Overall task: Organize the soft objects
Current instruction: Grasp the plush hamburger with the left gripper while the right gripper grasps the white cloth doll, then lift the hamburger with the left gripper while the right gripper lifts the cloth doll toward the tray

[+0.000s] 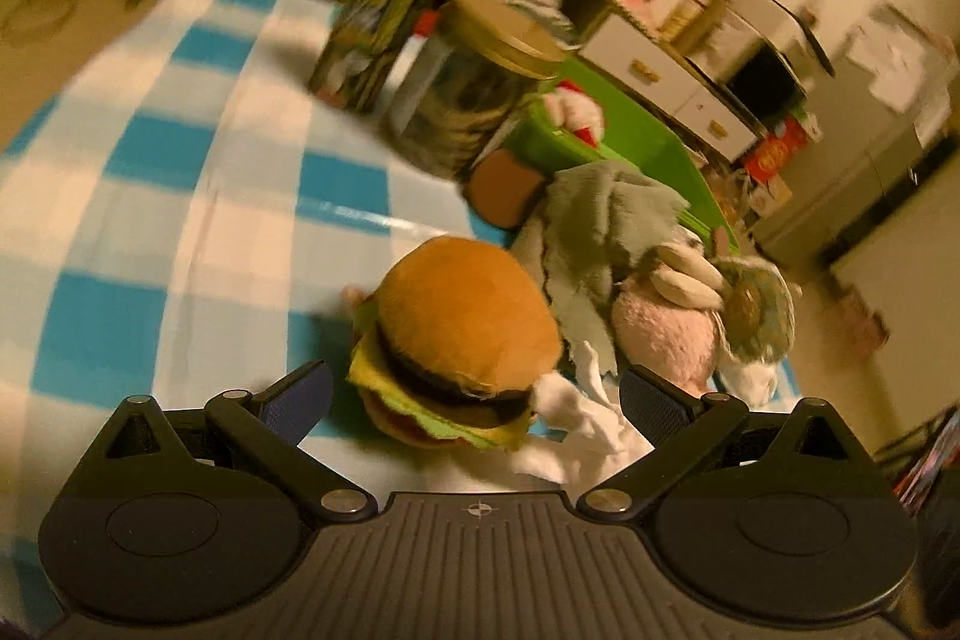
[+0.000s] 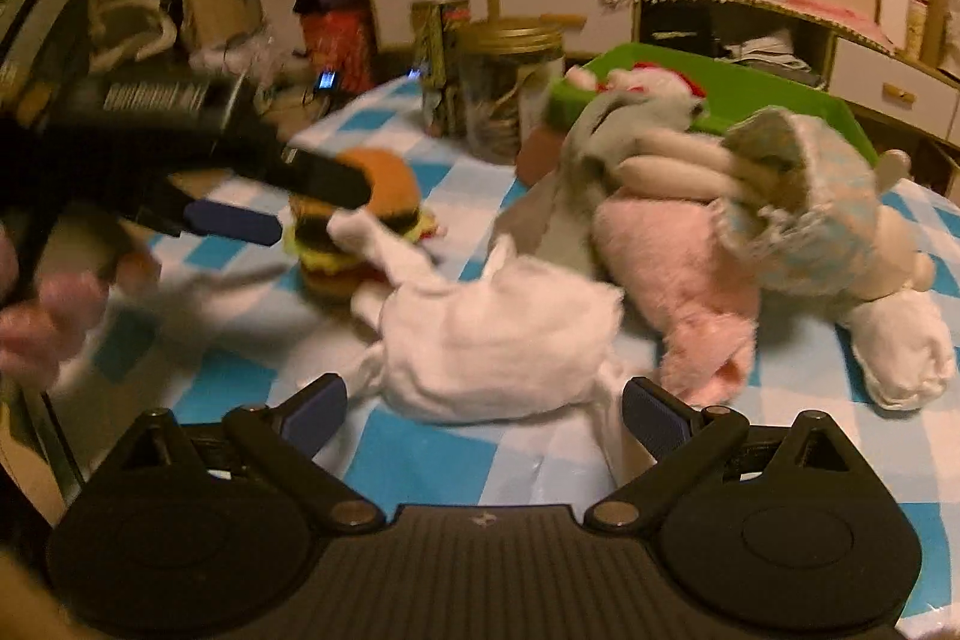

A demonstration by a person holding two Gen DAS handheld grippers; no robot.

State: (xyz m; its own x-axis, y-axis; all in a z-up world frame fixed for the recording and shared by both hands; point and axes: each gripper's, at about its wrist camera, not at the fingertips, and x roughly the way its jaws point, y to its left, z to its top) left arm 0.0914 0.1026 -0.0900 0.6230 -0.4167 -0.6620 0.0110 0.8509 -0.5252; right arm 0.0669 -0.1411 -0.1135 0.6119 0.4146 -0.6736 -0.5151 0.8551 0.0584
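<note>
**Both grippers open over the soft toys, nothing held**

Left gripper: jaws spread wide, pads clear of everything. The plush burger sits between and just ahead of the fingers, resting on the blue-and-white checked tablecloth. In the right wrist view the same gripper comes in from 9 o'clock, its fingers either side of the burger without pressing on it (motion blur prevents a finer reading).

Right gripper: jaws wide, empty. A white plush lies directly ahead at 12 o'clock, its rear edge near the fingertips; contact cannot be confirmed.

Surroundings, right wrist view:
- Pink plush at 1 o'clock, just beside the white one.
- A doll in a pale blue bonnet lying across the pink plush at 2 o'clock, pale limbs extended toward 10 o'clock.
- Grey plush behind these, against the near wall of the green bin.
- The bin, at 1 o'clock far, already contains a red-and-white plush.
- A clear jar with gold lid and a printed carton stand at 12 o'clock far, beside the bin.

Obstructions: the grey plush and doll lie between the near toys and the bin. A person's hand, blurred, shows at 9 o'clock.
</note>
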